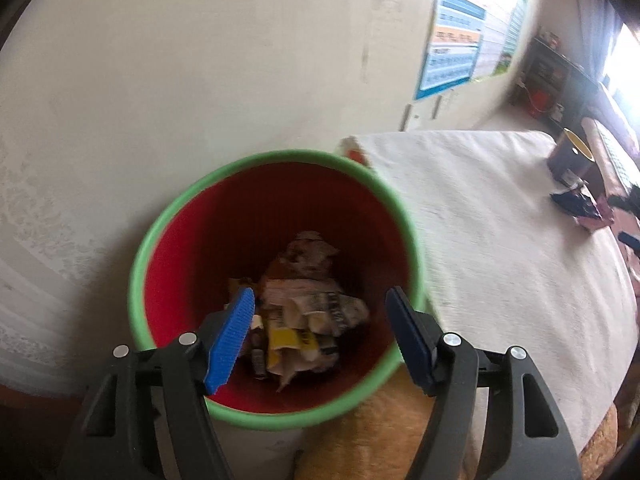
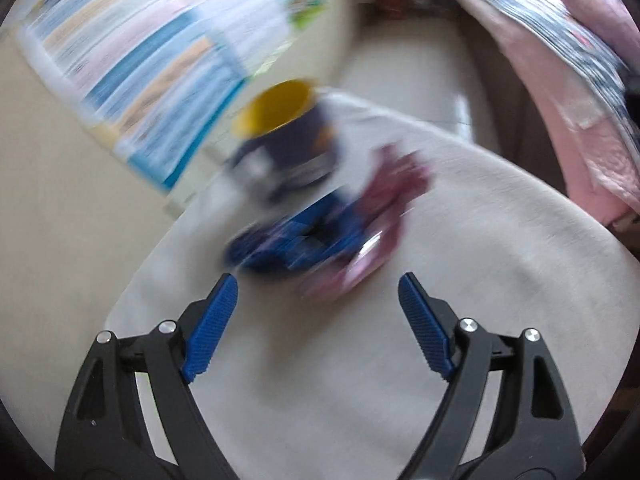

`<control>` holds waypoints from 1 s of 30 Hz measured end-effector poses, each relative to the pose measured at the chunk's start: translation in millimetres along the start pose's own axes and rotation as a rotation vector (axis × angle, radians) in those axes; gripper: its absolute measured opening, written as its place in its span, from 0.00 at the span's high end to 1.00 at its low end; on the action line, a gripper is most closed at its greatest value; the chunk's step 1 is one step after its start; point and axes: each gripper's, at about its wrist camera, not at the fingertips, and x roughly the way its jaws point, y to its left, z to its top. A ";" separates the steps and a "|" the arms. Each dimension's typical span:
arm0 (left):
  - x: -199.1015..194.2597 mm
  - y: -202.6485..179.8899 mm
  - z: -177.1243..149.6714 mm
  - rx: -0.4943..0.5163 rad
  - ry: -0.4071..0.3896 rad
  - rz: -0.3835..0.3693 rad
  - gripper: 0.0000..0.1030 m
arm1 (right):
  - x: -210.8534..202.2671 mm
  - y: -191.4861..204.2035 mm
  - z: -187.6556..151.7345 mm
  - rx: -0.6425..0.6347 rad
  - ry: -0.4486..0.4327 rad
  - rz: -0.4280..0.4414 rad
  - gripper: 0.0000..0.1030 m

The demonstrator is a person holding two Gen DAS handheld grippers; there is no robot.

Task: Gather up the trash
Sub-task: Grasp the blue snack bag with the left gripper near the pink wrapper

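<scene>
A red bin with a green rim (image 1: pixel 276 420) stands beside the white-clothed table (image 1: pixel 500 260). It holds crumpled paper and wrappers (image 1: pixel 308 312). My left gripper (image 1: pixel 320 300) is open and empty, right above the bin's mouth. In the right wrist view, which is blurred by motion, my right gripper (image 2: pixel 318 284) is open and empty just short of blue and purple wrappers (image 2: pixel 320 232) lying on the table (image 2: pixel 480 280). The same wrappers show far right in the left wrist view (image 1: pixel 580 204).
A dark cup with a yellow inside (image 2: pixel 288 136) stands just behind the wrappers; it also shows in the left wrist view (image 1: pixel 570 156). A poster (image 1: pixel 460 44) hangs on the wall. Pink and patterned cloth (image 2: pixel 580 80) lies right of the table.
</scene>
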 end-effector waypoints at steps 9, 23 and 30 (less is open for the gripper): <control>-11.5 -32.8 0.7 0.088 -0.001 0.014 0.36 | 70.4 -6.1 13.8 0.033 0.183 0.050 0.66; -25.8 -139.9 12.1 0.334 -0.056 -0.197 0.29 | -12.0 1.0 -116.6 -0.165 0.405 0.374 0.70; -23.1 -185.5 -7.9 0.459 -0.019 -0.315 0.29 | -29.0 -14.2 -131.1 -0.157 0.338 0.271 0.20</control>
